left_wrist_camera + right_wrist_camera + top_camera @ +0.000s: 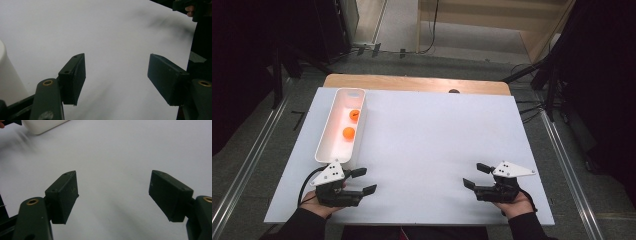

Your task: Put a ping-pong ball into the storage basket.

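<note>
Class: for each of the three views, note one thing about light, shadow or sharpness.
High view: dark surroundings, the long white plastic tray glowing orange around its two orange balls. Left gripper view: soft smeared shadows on the white table sheet. Right gripper view: jaws sharp, tray corner blurred.

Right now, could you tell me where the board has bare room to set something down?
The white board is bare from the white tray rightward to its right edge, including between the left gripper and right gripper. It is crowded at the left: the tray holds two orange balls.
</note>
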The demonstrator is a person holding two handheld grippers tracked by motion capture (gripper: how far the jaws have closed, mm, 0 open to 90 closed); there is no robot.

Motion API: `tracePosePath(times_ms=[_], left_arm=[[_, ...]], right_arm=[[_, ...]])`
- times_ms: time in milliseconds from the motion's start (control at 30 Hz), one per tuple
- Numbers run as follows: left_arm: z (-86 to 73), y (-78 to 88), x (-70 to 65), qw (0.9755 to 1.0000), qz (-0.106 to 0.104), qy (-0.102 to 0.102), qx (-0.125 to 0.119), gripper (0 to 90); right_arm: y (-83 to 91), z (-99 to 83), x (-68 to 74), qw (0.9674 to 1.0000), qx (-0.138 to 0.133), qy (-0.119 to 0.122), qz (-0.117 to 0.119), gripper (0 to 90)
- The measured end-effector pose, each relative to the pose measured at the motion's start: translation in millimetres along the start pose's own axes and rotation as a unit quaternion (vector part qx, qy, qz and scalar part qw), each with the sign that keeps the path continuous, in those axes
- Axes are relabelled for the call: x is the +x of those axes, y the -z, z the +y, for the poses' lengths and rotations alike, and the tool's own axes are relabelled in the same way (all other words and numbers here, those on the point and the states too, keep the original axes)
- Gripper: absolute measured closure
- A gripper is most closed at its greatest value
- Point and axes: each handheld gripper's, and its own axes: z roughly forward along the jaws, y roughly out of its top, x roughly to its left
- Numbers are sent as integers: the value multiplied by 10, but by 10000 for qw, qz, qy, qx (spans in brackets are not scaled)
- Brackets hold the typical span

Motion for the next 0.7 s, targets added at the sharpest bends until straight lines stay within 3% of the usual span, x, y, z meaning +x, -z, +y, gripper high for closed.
tracePosePath(times_ms=[267, 700], left_arm=[[1, 1, 7, 10000, -5, 11, 1, 314], [4, -1, 7, 10000, -6, 12, 12, 314]], right_arm=[[42, -44, -47, 9999, -3, -59, -98, 219], [13, -46, -59, 10000, 48, -54, -39, 219]])
